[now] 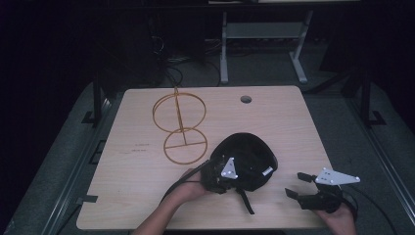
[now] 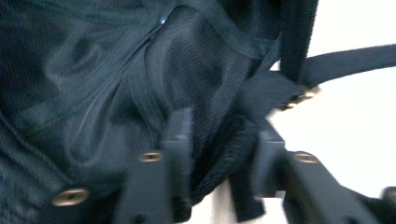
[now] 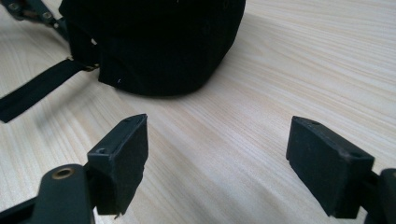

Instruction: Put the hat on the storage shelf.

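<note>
High view: black cap (image 1: 249, 161) sits on the table (image 1: 147, 205), near the front edge, right of centre. Left gripper (image 1: 218, 177) is at its near-left rim; in the left gripper view the jaws pinch the cap's fabric rim, so the grab looks done. Lifting and placing are left, likely onto the gold wire stand (image 1: 180, 128), which is behind and left of the cap, apart from it. Right gripper (image 1: 299, 185) waits beside the cap, jaws wide, holding nothing. Loose strap (image 1: 246, 199) dangles in front; it could snag.

One cap (image 1: 247, 161), one wire stand (image 1: 179, 127)
</note>
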A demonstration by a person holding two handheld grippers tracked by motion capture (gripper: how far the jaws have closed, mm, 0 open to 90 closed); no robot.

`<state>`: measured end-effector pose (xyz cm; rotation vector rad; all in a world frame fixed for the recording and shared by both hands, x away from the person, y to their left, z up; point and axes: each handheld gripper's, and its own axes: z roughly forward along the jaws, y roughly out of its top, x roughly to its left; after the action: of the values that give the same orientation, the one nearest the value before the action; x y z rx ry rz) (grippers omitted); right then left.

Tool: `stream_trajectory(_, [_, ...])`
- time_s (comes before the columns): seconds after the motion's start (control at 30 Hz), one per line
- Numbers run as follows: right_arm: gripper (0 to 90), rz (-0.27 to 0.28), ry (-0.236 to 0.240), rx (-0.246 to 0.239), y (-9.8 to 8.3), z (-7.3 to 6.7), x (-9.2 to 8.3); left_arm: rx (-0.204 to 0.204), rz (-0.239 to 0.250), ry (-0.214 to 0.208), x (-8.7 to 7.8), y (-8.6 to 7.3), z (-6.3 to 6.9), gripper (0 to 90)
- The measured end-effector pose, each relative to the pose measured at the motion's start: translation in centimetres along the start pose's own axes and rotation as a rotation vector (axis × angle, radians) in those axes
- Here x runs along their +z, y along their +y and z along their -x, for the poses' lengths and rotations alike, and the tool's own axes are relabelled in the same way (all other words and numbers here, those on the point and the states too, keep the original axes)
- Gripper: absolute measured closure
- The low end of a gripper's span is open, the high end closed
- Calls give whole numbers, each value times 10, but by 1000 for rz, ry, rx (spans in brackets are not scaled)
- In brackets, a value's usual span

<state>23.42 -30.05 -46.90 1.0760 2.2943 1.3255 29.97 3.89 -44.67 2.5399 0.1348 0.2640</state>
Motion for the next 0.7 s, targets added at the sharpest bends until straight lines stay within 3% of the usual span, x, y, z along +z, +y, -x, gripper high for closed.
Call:
stream_trajectory(0.13, [210,3,3,3,0,1,0,4,5,-12,-1,6,0,793])
stream_trajectory(0.4, [214,26,12,-2,1,-1,-2,-73,90,-69,-17,25,-10,830])
stream_trajectory(0.5, [213,62,28,-8,3,-4,-2,-111,134,-89,-26,35,-16,830])
stream_trajectory(0.7, [209,135,44,-48,9,-10,-2,-143,186,-122,-40,49,-23,831])
